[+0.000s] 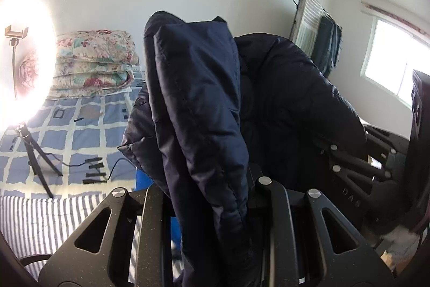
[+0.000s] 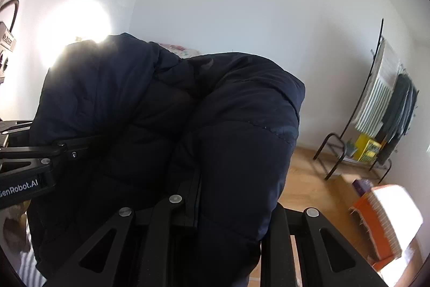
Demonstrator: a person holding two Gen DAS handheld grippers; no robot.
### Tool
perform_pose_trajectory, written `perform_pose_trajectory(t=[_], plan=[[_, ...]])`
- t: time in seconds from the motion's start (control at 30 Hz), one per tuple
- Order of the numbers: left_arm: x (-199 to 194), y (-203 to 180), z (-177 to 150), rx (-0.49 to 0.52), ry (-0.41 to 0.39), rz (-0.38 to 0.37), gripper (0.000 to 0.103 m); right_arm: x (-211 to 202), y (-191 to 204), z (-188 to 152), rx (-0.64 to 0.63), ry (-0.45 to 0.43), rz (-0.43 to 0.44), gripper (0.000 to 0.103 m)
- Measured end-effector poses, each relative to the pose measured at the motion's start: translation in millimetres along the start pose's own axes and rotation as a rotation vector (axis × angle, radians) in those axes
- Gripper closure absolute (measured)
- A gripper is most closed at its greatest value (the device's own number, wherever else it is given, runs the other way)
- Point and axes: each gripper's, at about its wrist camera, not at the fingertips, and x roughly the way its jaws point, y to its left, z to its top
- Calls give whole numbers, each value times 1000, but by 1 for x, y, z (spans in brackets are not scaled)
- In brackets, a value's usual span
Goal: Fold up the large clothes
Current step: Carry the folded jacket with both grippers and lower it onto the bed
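A dark navy padded jacket (image 1: pixel 199 104) hangs in the air between my two grippers, above the bed. My left gripper (image 1: pixel 212 195) is shut on a fold of the jacket, which drapes down between its fingers. My right gripper (image 2: pixel 215 206) is shut on another part of the same jacket (image 2: pixel 236 131), whose bulk bulges over the fingers and hides the tips. The right gripper also shows at the right of the left wrist view (image 1: pixel 357 166). The left gripper shows at the left edge of the right wrist view (image 2: pixel 40 160).
A bed with a blue checked cover (image 1: pixel 80 131) lies below left, with a folded floral quilt (image 1: pixel 94 63) at its far end. A bright ring light on a tripod (image 1: pixel 27 58) stands on the bed. A drying rack with clothes (image 2: pixel 387 104) stands by the wall. An orange box (image 2: pixel 381 222) sits on the wooden floor.
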Motion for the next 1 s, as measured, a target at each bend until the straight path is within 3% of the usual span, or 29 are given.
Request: perform_pose_trajectory(t=[0.17,0.37,0.53,0.73,0.83,1.0], plan=[[29,10,-3,-34,13,17,80,37,2,8,-14,-6,-29,84],[65,17,-18,-33,61,23,80,85,3,-6,-16,39,-21,84],[96,41,-38,-106,94,-6,80,124,3,-19,-31,81,-7,84],[122,74,-58,-187,118,32,79,181,-20,-38,-34,131,6,84],[130,86,-66,-226,146,52,77,197,-30,-46,-8,155,15,79],[137,83,-74,-195,161,97,75,208,-38,-55,-12,205,14,70]])
